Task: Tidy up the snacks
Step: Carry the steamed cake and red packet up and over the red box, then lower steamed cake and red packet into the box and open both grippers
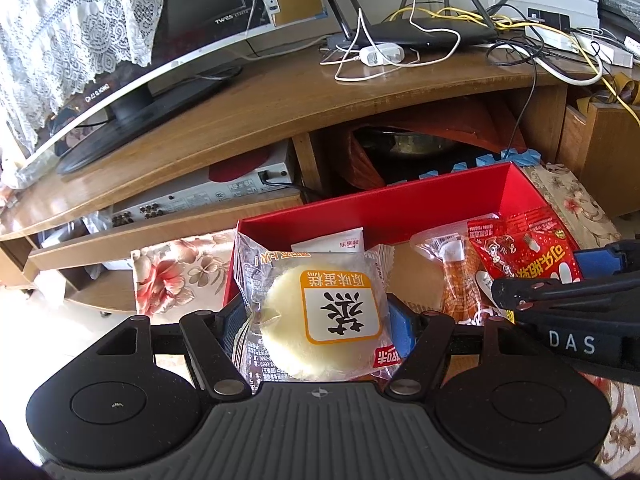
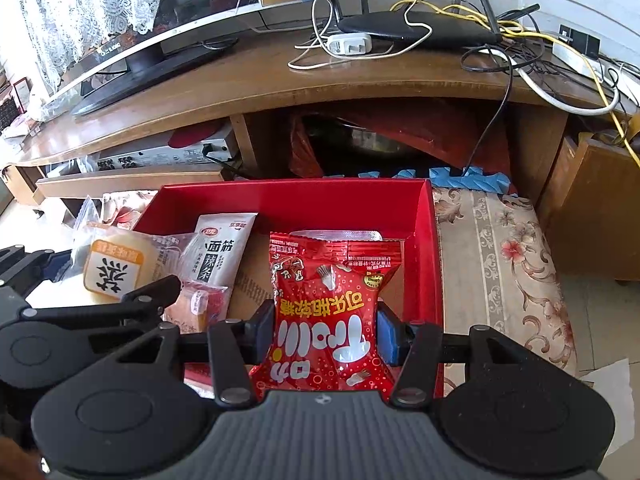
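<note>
One clear-wrapped round yellow cake (image 1: 320, 320) sits clamped in the left gripper (image 1: 320, 322) fingers; one shiny red candy packet (image 2: 326, 312) in the right gripper (image 2: 326, 330) fingers; beyond both, one red cardboard box (image 2: 296, 200) holds two more packets.

Left gripper (image 1: 320, 326): black ribbed grey-black housing, round black discs either side of its centre cross mark, black linkage arms with silver rivets, blue pads. Right gripper (image 2: 325, 330): same build; white letters "DAS" on its side.
</note>
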Demonstrator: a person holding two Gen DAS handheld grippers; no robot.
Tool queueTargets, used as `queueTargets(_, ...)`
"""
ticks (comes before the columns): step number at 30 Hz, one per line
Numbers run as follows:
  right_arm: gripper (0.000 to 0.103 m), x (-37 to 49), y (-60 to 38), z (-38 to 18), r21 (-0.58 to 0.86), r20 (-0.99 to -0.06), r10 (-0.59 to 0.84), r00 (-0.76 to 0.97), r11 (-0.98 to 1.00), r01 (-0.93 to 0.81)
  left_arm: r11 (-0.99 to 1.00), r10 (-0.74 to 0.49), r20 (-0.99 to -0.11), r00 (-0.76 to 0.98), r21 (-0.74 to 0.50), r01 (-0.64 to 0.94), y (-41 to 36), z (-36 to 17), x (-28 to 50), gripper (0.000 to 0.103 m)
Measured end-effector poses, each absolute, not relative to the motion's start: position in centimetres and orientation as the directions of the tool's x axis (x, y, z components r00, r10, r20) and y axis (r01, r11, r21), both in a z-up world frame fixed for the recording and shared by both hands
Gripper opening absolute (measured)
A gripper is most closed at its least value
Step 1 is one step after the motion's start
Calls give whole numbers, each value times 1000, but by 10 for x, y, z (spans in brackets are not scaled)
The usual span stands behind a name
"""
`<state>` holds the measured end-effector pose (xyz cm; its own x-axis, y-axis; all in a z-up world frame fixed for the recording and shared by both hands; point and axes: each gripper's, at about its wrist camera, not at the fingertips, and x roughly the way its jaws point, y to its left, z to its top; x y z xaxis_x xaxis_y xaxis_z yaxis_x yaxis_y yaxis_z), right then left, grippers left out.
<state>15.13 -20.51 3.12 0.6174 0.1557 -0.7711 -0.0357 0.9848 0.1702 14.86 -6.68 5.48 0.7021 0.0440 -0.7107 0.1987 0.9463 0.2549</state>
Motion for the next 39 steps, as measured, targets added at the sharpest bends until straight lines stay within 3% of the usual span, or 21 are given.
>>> queueTargets(22, 48, 187, -204, -4, 166, -802, 157, 577, 985, -37, 946, 80, -743, 665, 267, 184, -67, 26, 178, 75)
queueTargets(39, 53, 184, -209, 5, 149, -777, 131, 615, 989, -23, 946, 96, -731, 676, 278, 165, -67, 32, 179, 86)
